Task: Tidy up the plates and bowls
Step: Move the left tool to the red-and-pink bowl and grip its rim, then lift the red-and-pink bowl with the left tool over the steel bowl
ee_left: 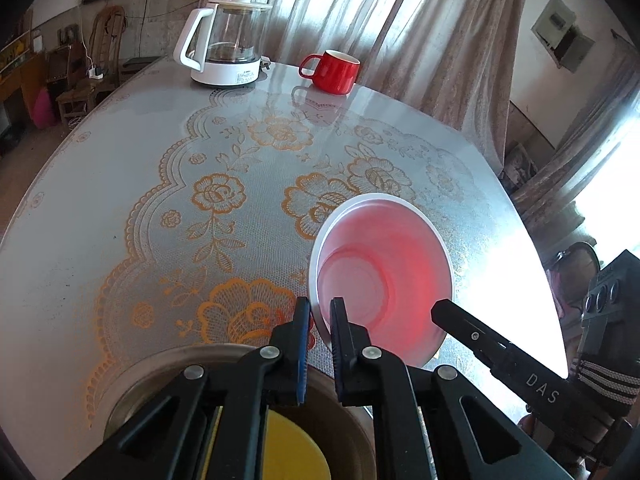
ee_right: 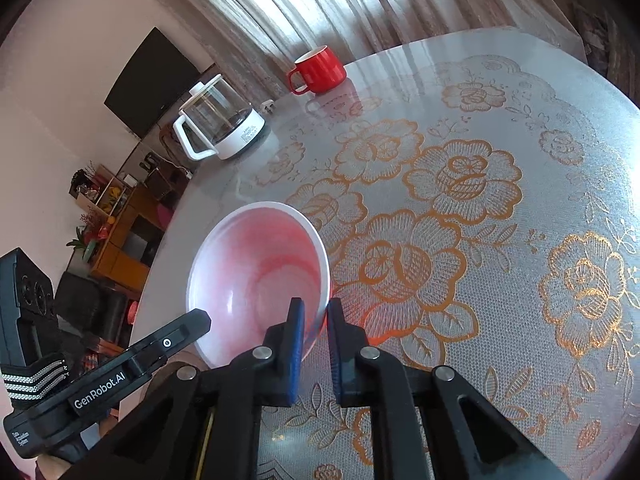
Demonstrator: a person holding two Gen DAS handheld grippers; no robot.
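Note:
A white bowl with a pink-red inside (ee_left: 384, 276) is held tilted above the table. My left gripper (ee_left: 320, 312) is shut on its near-left rim. My right gripper (ee_right: 316, 312) is shut on the opposite rim of the same bowl (ee_right: 260, 280). The right gripper's finger shows in the left wrist view (ee_left: 480, 336) and the left gripper's finger shows in the right wrist view (ee_right: 176, 340). Under my left gripper sits a steel bowl (ee_left: 168, 364) with a yellow dish (ee_left: 292, 448) inside it.
A round table with a gold floral lace cover (ee_left: 224, 200) fills both views. A glass kettle on a white base (ee_left: 228, 44) and a red mug (ee_left: 334, 70) stand at its far edge by the curtains. Chairs and a cabinet stand at the left.

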